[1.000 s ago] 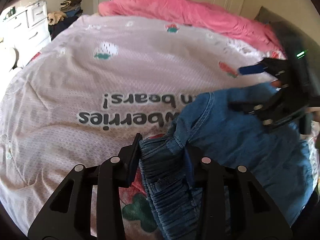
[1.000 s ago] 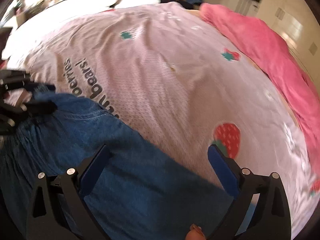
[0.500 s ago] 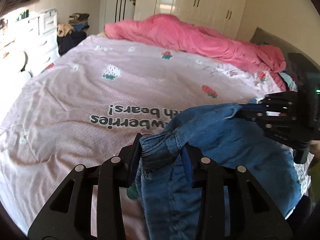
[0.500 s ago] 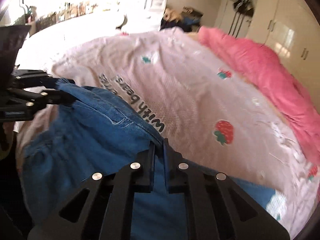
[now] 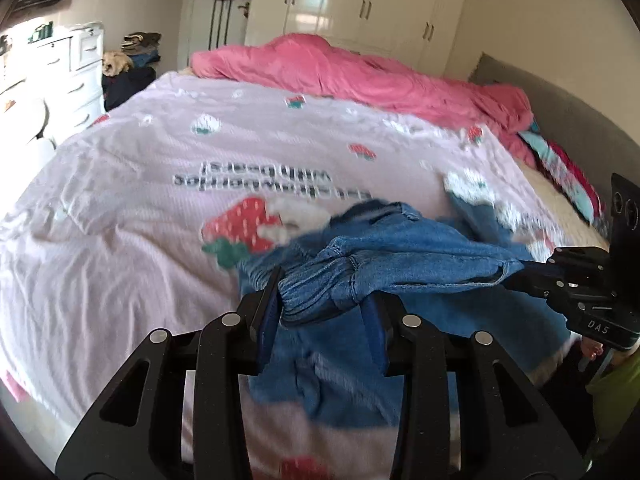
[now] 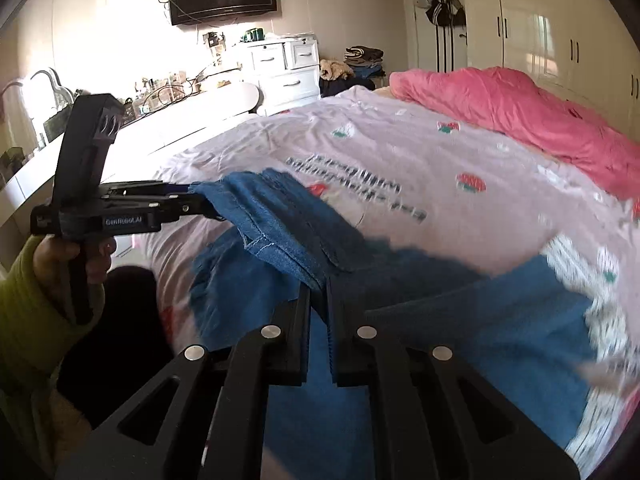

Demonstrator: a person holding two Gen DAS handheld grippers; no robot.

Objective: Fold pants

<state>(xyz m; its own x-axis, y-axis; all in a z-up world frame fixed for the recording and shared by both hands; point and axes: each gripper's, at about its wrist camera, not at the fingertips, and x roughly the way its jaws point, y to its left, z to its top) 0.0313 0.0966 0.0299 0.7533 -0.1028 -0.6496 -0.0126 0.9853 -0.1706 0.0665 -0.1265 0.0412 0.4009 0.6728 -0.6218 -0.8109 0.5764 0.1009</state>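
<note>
Blue denim pants (image 5: 404,256) hang by their waistband over the near edge of the bed. My left gripper (image 5: 320,300) is shut on a bunched, gathered end of the waistband. My right gripper (image 6: 319,286) is shut on the other end of the waistband (image 6: 280,232), which stretches taut between the two. The right gripper (image 5: 516,276) shows at the right of the left wrist view, and the left gripper (image 6: 200,200) at the left of the right wrist view, held by a hand in a green sleeve (image 6: 36,300). The pant legs (image 6: 480,320) trail down onto the bedspread.
The bed has a pale pink strawberry-print bedspread (image 5: 160,168) with a crumpled pink duvet (image 5: 360,76) at its far end. A grey headboard (image 5: 560,120) is at the right. White drawers (image 6: 284,68), a cluttered counter (image 6: 160,96) and wardrobes (image 5: 360,4) line the walls.
My right gripper closed on the waistband, having stood wide open over the pants. Both grippers pulled back and up from the bed, lifting the waistband and stretching it between them.
</note>
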